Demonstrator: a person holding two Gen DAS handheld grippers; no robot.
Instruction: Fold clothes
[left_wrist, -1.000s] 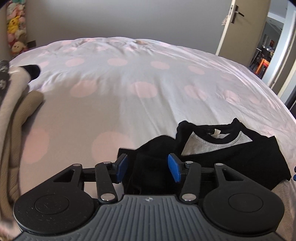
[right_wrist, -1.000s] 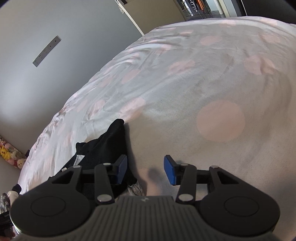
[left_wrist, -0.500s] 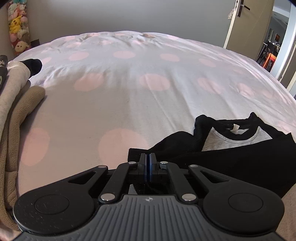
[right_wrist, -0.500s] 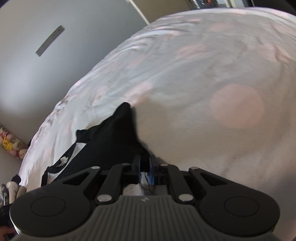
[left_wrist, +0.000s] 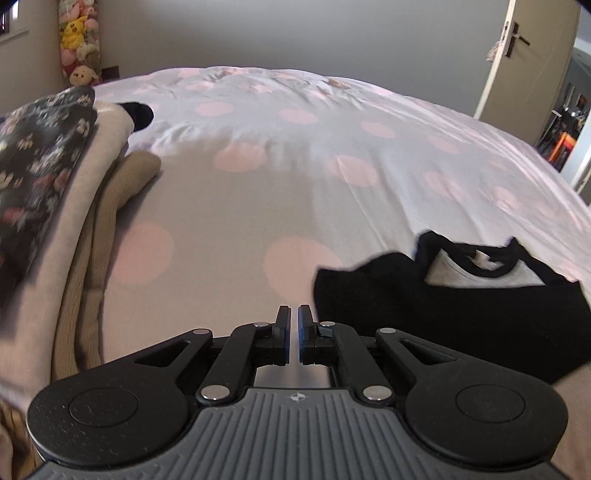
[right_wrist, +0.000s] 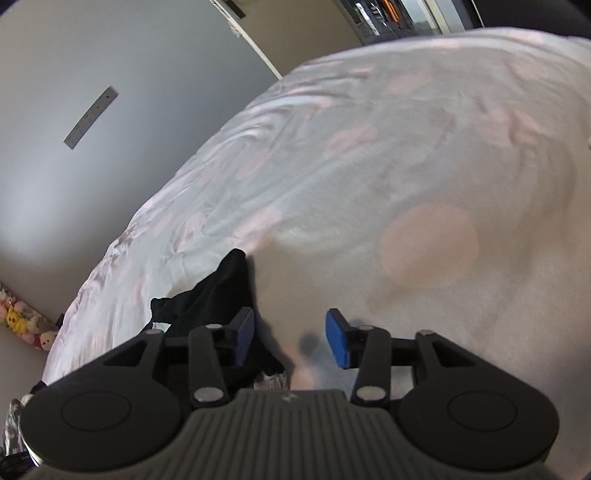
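Left wrist view: left tongs (left_wrist: 291, 334) nearly clenched, only a thin slit between the blue pads, nothing pinched in it. They sit over bare bedsheet (left_wrist: 295, 177), white with pink dots. Black sweatshirt (left_wrist: 461, 295) lies on the bed just right of the tongs, not touching the pads; its grey inner lining and neck opening face up toward the far side. Stack of folded clothes (left_wrist: 74, 206) at the left edge of the bed: dark floral piece on top, pale pinkish one under it, tan fleece below that. A black sock-like bit (left_wrist: 140, 112) pokes out behind the stack. Plush toys (left_wrist: 79, 40) hang in the far left corner against the wall. Open door (left_wrist: 517, 55) at far right, hallway beyond it.

Right wrist view: right tongs (right_wrist: 290, 341) released, pads wide apart, nothing between them but sheet. Same black sweatshirt (right_wrist: 210, 295) lies to the left; the left pad overlaps its edge in the picture, cannot tell whether it touches. One sleeve or corner of the garment points up toward the far side of the bed. Grey strip plate (right_wrist: 90, 118) on the wall upper left. Plush toys (right_wrist: 26, 325) small at the lower left edge. View slightly motion-blurred.
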